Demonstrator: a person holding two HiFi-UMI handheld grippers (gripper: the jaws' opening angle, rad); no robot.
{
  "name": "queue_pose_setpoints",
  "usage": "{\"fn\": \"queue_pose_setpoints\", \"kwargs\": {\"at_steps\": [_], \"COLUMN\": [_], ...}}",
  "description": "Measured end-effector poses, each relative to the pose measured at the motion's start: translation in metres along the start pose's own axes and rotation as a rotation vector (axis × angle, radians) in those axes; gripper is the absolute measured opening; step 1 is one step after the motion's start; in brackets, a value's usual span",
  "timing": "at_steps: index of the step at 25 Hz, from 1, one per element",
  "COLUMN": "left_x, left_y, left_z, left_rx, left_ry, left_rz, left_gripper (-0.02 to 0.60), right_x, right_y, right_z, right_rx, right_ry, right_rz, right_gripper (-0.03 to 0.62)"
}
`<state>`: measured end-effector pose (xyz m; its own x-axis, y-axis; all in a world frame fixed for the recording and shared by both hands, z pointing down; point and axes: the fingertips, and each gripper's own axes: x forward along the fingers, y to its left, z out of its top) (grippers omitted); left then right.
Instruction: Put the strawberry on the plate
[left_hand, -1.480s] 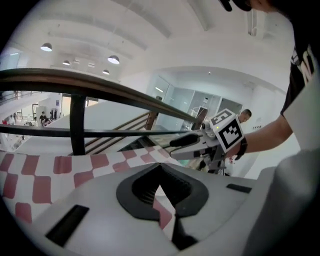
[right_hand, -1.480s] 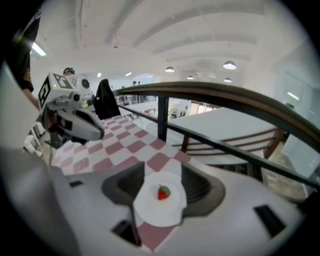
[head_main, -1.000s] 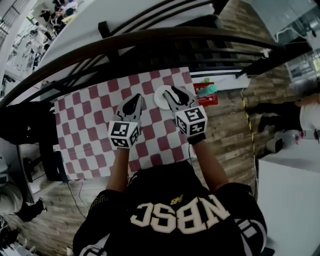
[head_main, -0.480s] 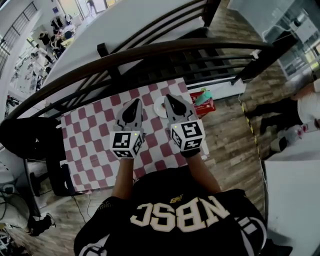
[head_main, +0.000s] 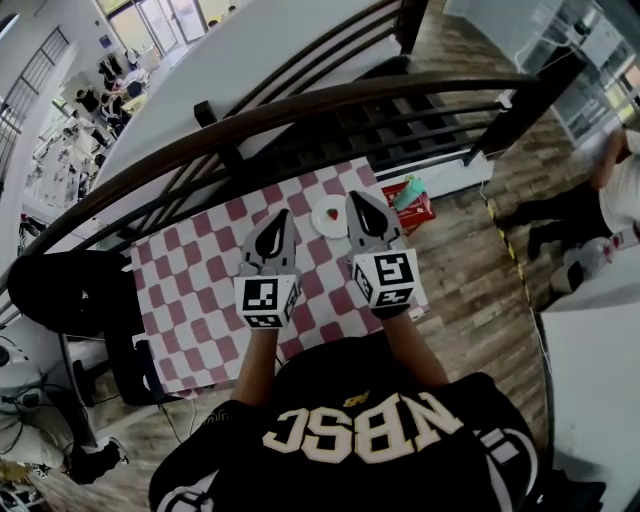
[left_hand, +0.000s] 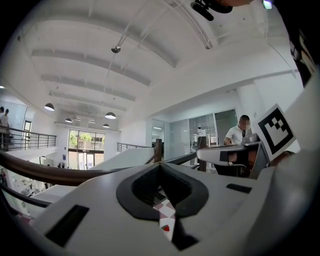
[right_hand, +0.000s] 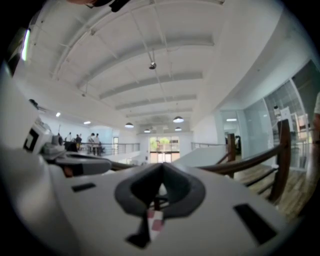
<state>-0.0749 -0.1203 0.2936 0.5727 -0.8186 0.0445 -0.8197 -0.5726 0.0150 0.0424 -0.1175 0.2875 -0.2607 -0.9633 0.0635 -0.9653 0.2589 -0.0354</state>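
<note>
A small red strawberry (head_main: 331, 214) lies on the white plate (head_main: 319, 224), which stands on the red-and-white checked tablecloth (head_main: 200, 280). My left gripper (head_main: 278, 220) hovers left of the plate and my right gripper (head_main: 358, 198) just right of it. Both are shut with nothing held. In the left gripper view the strawberry (left_hand: 166, 228) shows through the slit below the closed tips of the left gripper (left_hand: 160, 166). The right gripper view shows the right gripper (right_hand: 161, 167) shut, with only a strip of checked cloth (right_hand: 155, 222) below it.
A dark curved railing (head_main: 300, 105) runs along the table's far side. A red box with a green object (head_main: 411, 197) sits off the table's right corner on the wooden floor. A person (head_main: 600, 200) stands at the right, and a white tabletop (head_main: 590, 400) lies at the lower right.
The right gripper has drawn back off the plate, which now shows whole between the two grippers with the strawberry on it. Both grippers came nearer to the person's body.
</note>
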Motion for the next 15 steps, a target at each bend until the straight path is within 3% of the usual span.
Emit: {"fn": "queue_pose_setpoints", "kwargs": {"at_steps": [15], "left_x": [0.0], "left_y": [0.004], "left_z": [-0.003], "left_rx": [-0.043], "left_ry": [-0.006], "left_rz": [0.011], "left_gripper": [0.009], "right_x": [0.008], "right_y": [0.019], "right_z": [-0.014], "right_rx": [-0.062], "right_ry": [0.055], "right_rz": [0.032], "right_gripper": [0.018]}}
